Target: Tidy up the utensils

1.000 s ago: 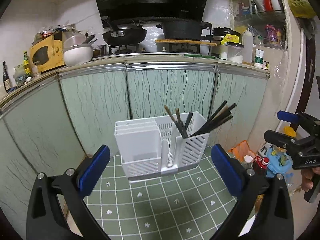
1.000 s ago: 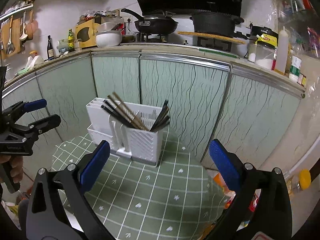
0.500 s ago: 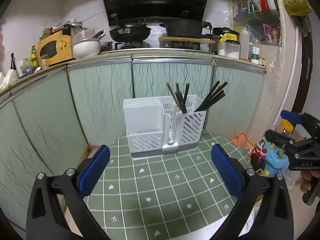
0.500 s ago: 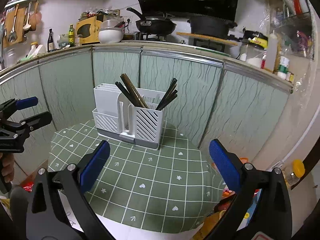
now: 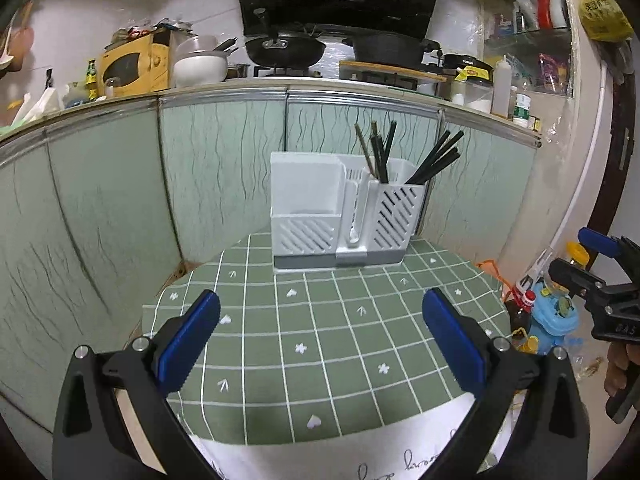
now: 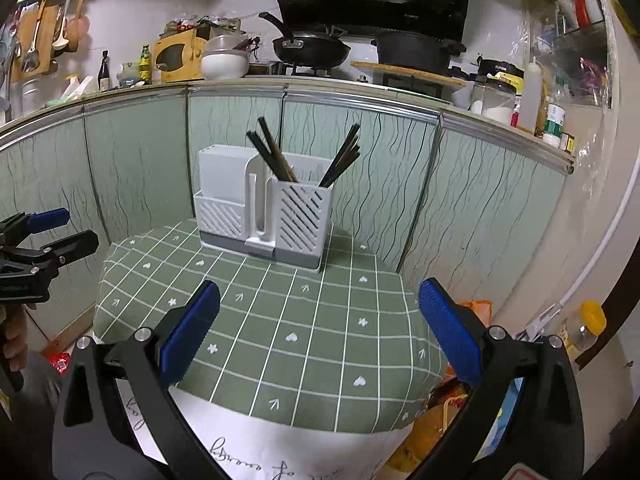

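A white slotted utensil holder [image 5: 344, 216] stands at the far edge of a small table with a green checked cloth [image 5: 320, 340]. Dark chopsticks [image 5: 434, 160] lean in its right compartments; its left compartment looks empty. The holder also shows in the right wrist view [image 6: 268, 216], with chopsticks [image 6: 276, 156]. My left gripper [image 5: 320, 340] is open and empty, over the near part of the cloth. My right gripper [image 6: 318, 332] is open and empty, also back from the holder. Each gripper shows at the edge of the other's view.
Green cabinet fronts [image 5: 224, 168] stand right behind the table. The counter above holds a wok [image 5: 284, 50], a black pot [image 5: 384, 50], a white bowl [image 5: 200, 68] and bottles. Bottles and bags [image 5: 552, 312] sit on the floor to the right.
Both grippers have pulled back and up from the holder, which now looks smaller and farther away. More of the green cloth and the table's near edge show. Both stay open.
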Demonstrator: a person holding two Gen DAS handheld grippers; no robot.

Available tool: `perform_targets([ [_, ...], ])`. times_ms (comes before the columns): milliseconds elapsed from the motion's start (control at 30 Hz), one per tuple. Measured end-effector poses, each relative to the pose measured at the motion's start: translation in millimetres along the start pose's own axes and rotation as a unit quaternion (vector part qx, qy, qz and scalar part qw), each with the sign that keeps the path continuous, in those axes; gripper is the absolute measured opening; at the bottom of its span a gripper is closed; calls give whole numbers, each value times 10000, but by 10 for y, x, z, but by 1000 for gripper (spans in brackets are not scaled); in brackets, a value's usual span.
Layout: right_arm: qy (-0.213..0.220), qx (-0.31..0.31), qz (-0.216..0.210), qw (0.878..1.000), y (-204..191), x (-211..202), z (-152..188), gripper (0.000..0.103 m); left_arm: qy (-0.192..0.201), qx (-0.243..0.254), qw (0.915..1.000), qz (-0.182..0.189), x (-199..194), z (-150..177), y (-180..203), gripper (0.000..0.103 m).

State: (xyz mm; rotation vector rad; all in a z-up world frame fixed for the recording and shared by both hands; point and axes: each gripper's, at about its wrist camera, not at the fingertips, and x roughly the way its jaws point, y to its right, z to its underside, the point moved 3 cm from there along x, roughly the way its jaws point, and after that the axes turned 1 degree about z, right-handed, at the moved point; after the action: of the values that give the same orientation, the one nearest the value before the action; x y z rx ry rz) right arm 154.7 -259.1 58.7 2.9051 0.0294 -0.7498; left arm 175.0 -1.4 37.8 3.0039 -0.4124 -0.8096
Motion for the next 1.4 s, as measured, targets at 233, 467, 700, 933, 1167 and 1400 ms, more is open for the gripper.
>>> perform_targets([
  [233,-26,-72,113,9999,-77,-26,303,95,-78,-87,9999,-64,-25,291,-49,98],
  [467,-131,-56,89,9999,-129,-3,589,95,-77,-16,9997,-220,-99,547,-32,98],
  [700,-211,8,130,9997,-117,-18,820,95,-137,179,9989,-409,-137,749,27,98],
  [933,-228,142,198,9994,-49,-56,912,95,-190,65,9991,-382,-204,909,42,98],
  [1167,-185,136,198,9995,-64,-117,895,95,-94,148,9983,-553,-291,923,72,98],
  [1400,-126,126,147,9997,-89,-184,817,95,-40,111,9979,-644,-352,840,63,98],
])
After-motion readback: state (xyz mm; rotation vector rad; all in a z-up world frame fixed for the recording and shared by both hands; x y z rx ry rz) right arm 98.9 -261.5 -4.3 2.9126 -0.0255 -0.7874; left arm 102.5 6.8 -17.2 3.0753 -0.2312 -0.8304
